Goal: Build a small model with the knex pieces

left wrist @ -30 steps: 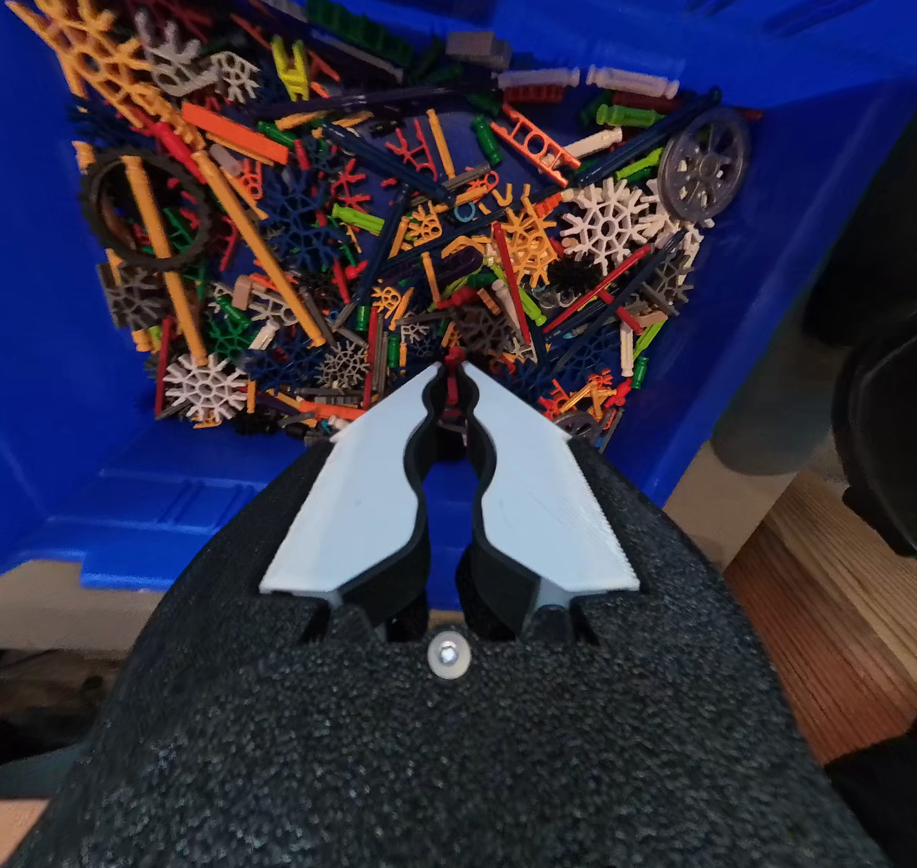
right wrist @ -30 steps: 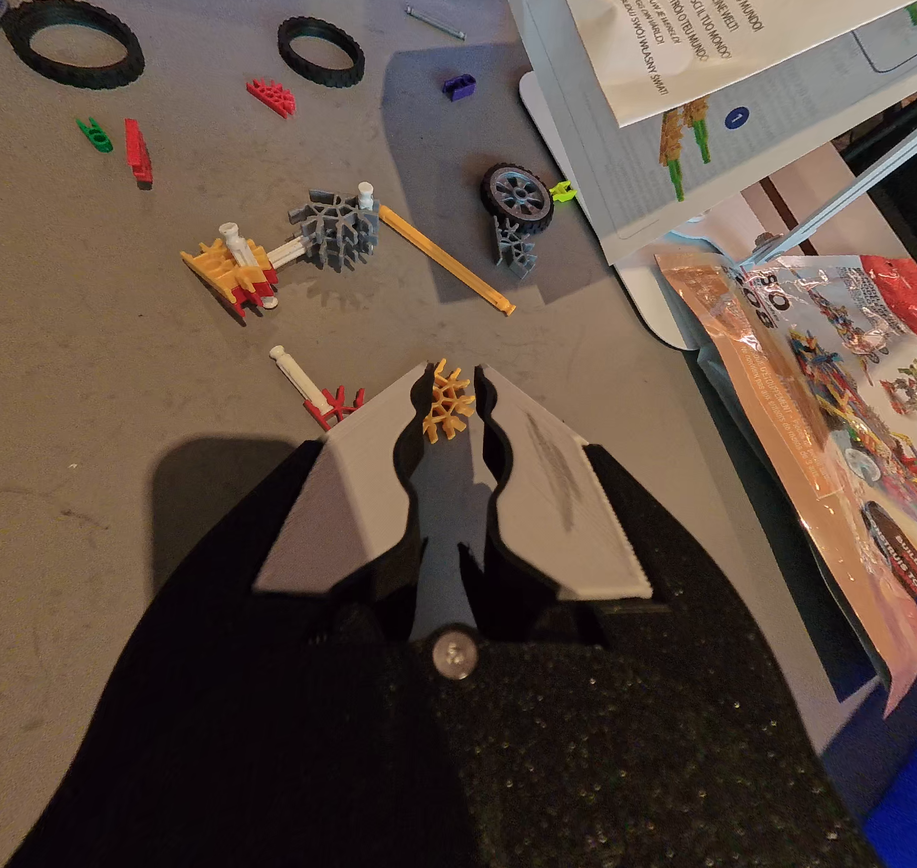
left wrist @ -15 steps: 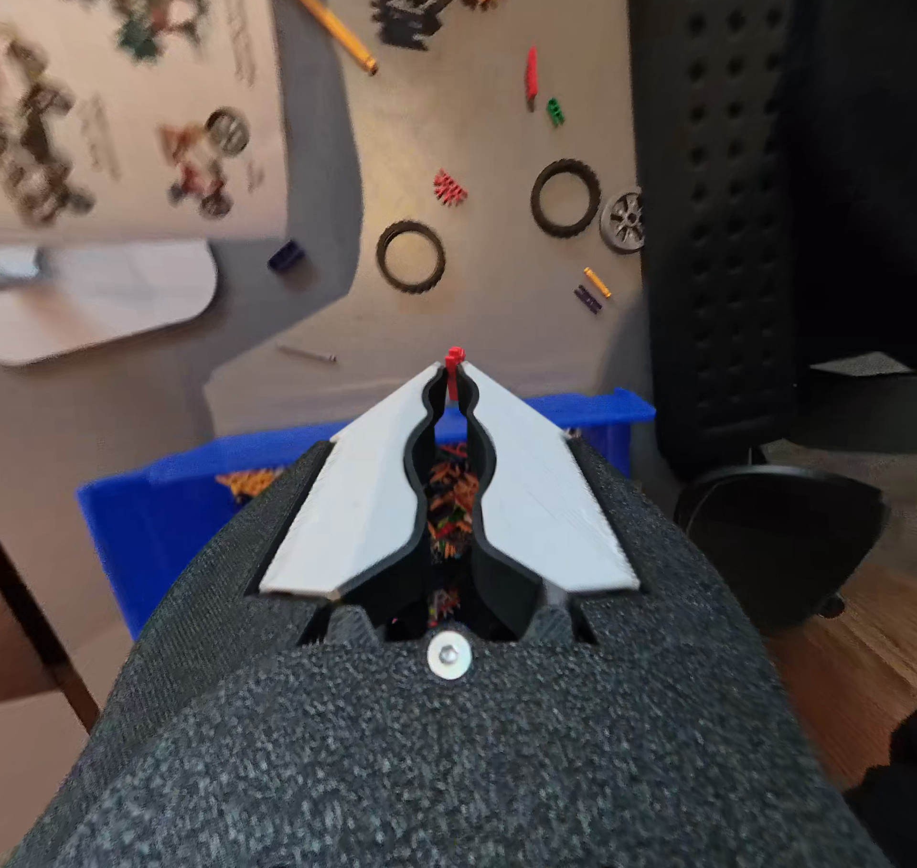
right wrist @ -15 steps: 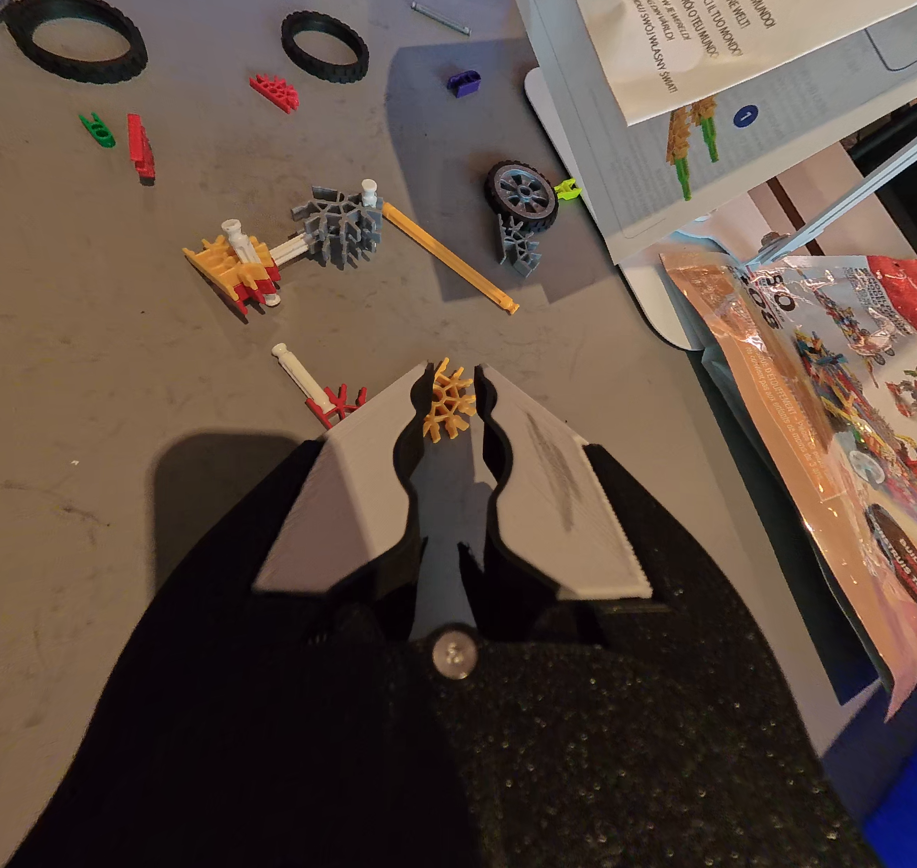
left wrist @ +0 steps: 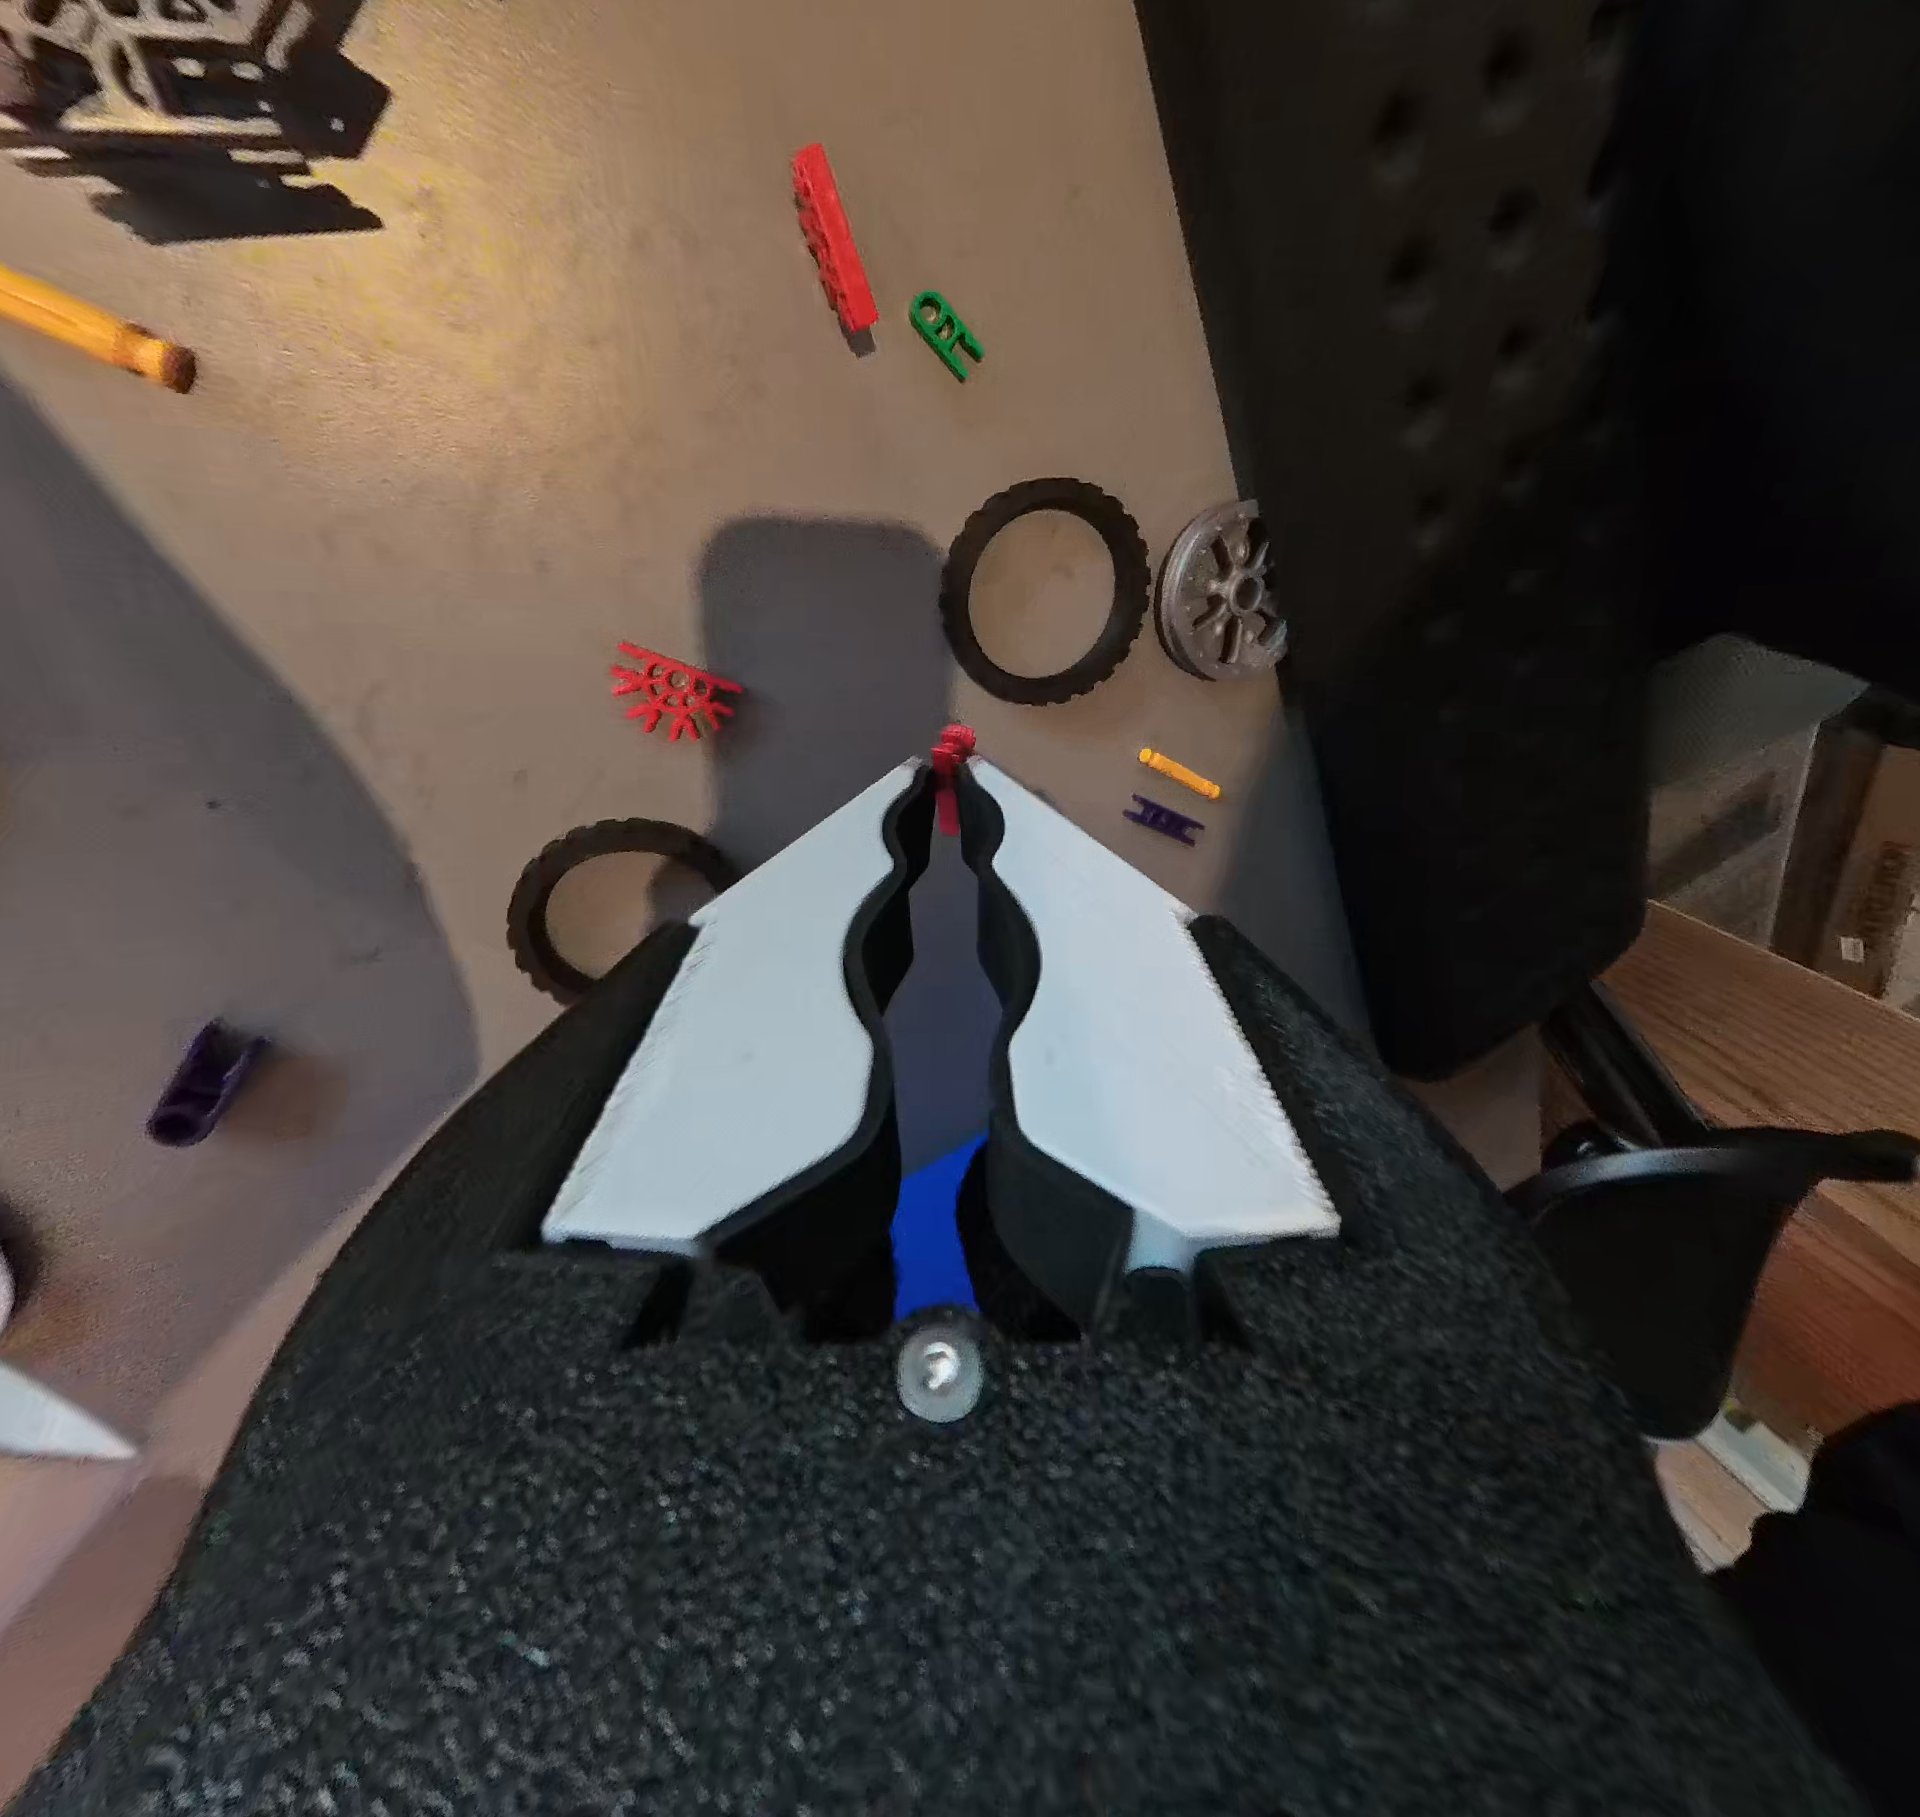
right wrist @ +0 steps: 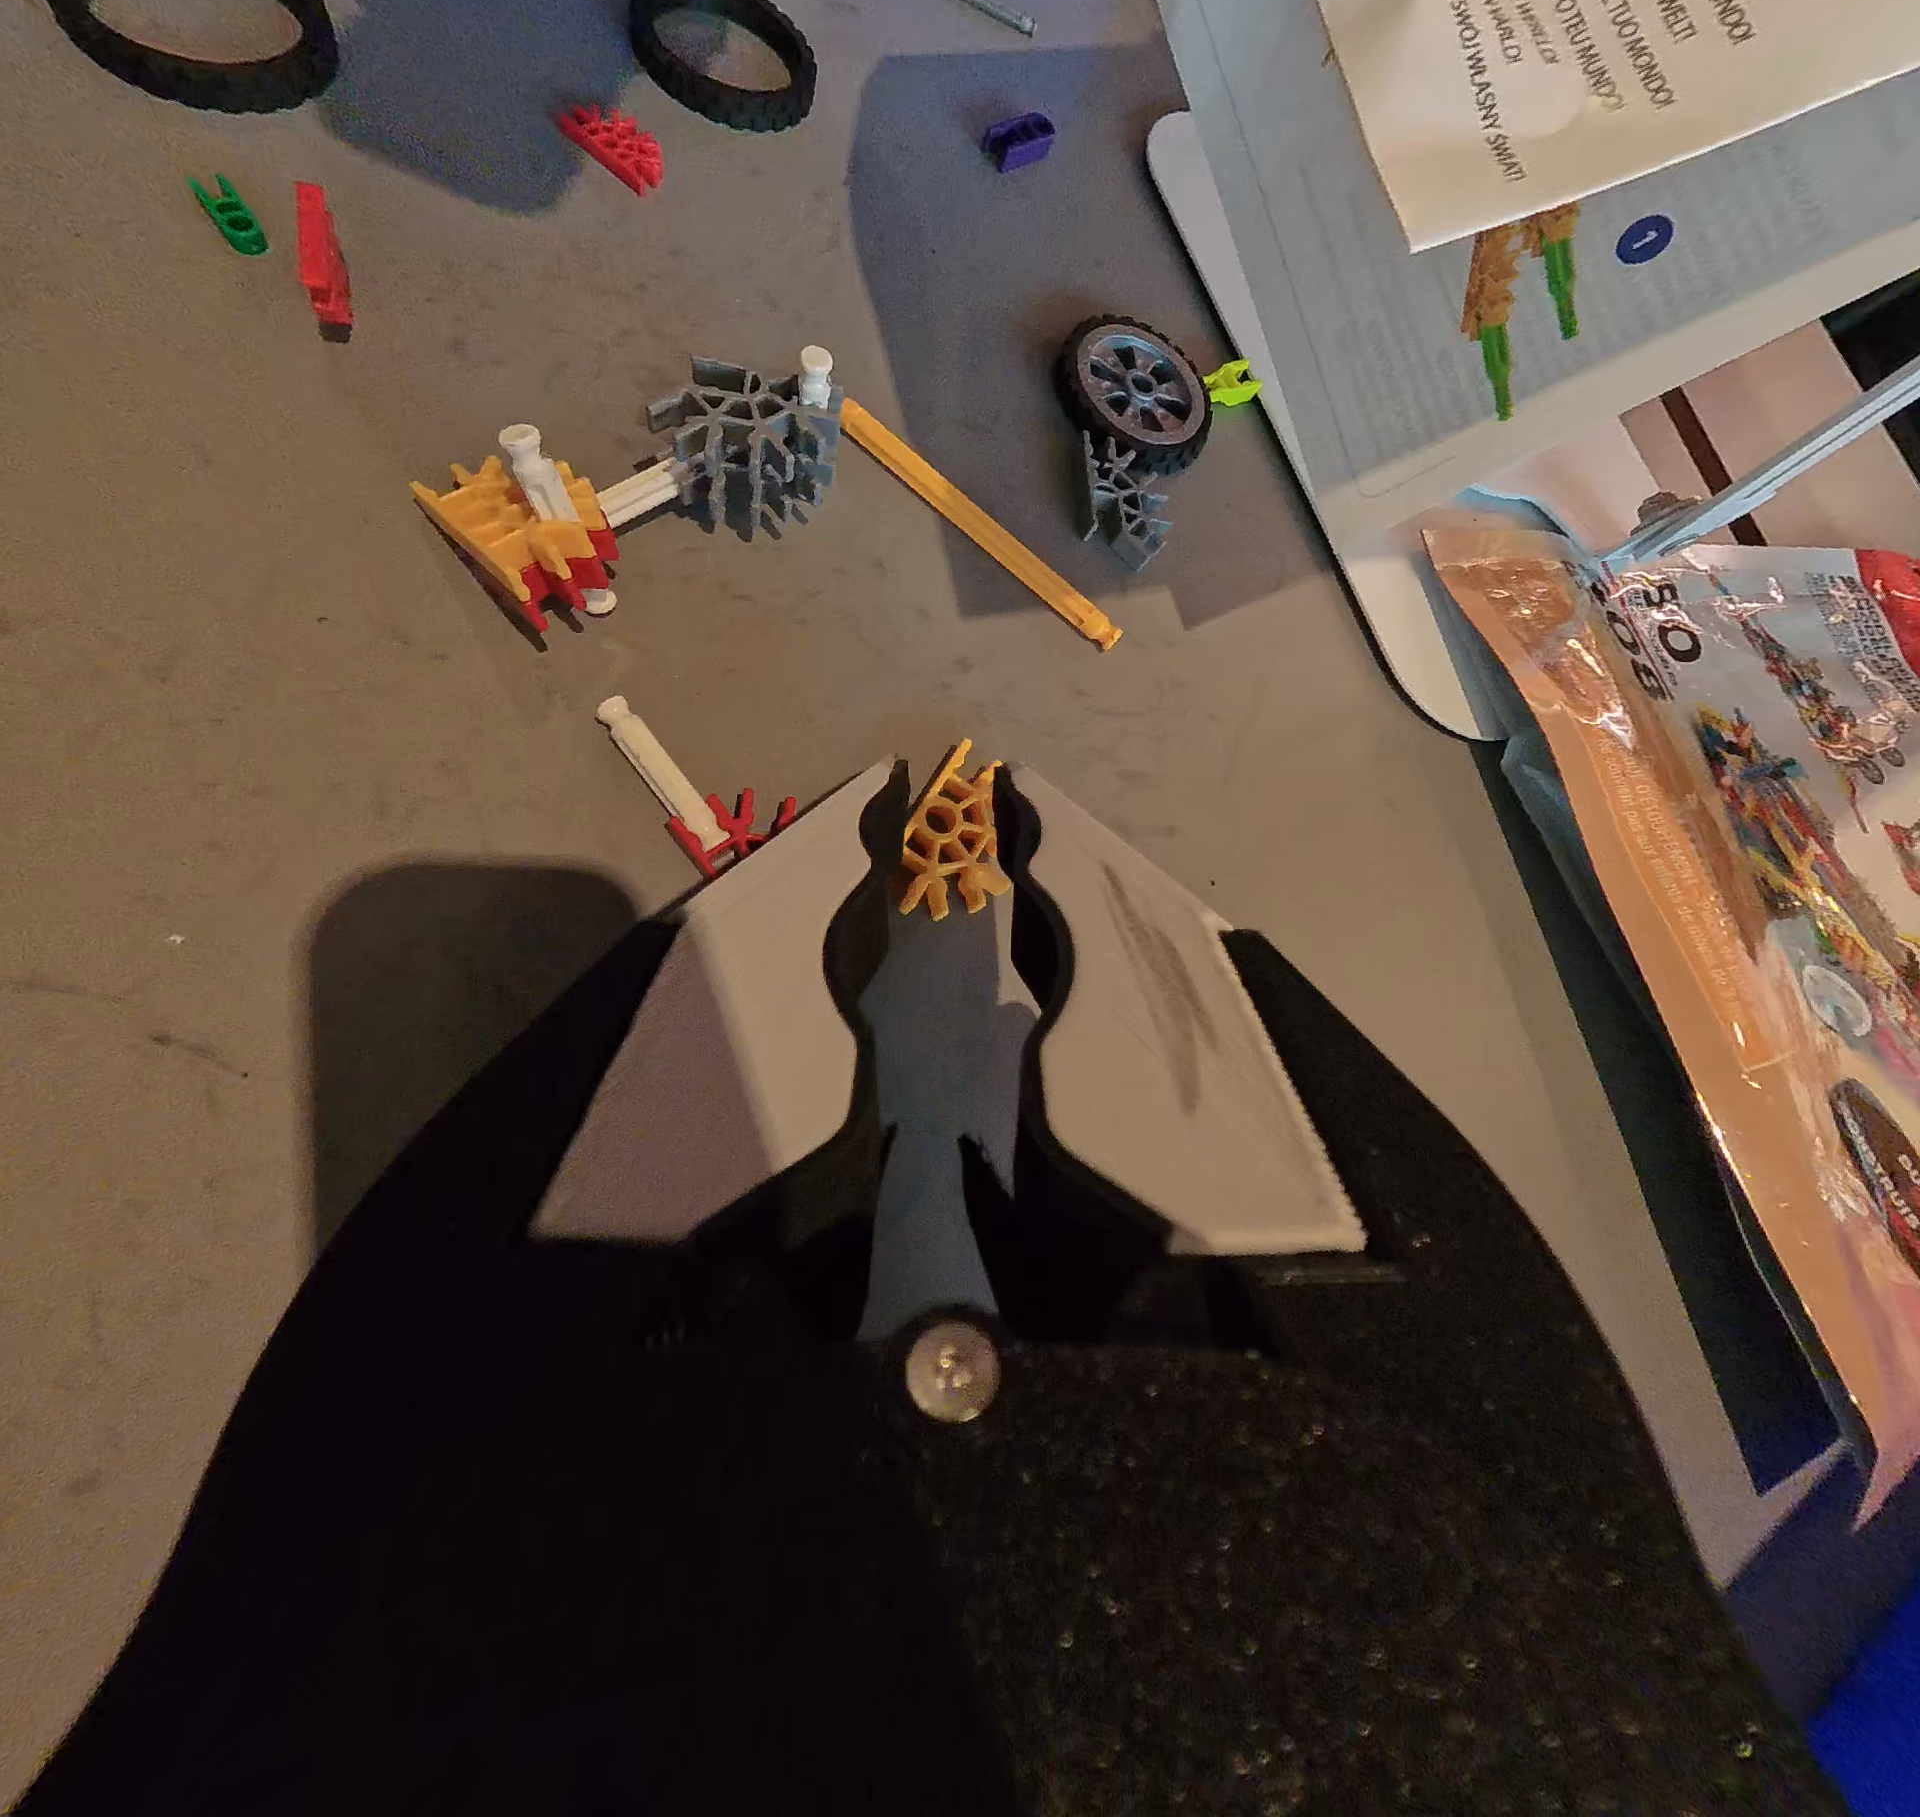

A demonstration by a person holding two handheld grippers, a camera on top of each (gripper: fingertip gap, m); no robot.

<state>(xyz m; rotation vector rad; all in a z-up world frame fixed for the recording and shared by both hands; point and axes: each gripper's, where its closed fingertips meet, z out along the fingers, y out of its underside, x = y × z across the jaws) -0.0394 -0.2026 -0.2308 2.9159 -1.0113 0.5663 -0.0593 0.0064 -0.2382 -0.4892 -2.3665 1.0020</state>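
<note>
Two grippers above a grey table (right wrist: 208, 832) strewn with toy building parts, each pinching one small piece.

Largest to smallest: a printed booklet (right wrist: 1403, 240) and a glossy bag (right wrist: 1714, 832) lie at the table's right edge; two black tyres (right wrist: 182, 6) (right wrist: 722, 48) lie at the far side; a grey-and-yellow assembly (right wrist: 644, 479) sits mid-table beside a yellow rod (right wrist: 977, 520) and a small wheel (right wrist: 1138, 396). The right gripper (right wrist: 948, 780) is nearly closed on a yellow connector (right wrist: 945, 837), a flat fan of spokes around a ring hub, held above the table near a white rod (right wrist: 655, 754). The left gripper (left wrist: 943, 768) is closed to a slit on a red rod (left wrist: 950, 775), thin, its ridged end protruding past the tips, above the table near a black tyre (left wrist: 1044, 591) and a grey hub (left wrist: 1226, 588).
</note>
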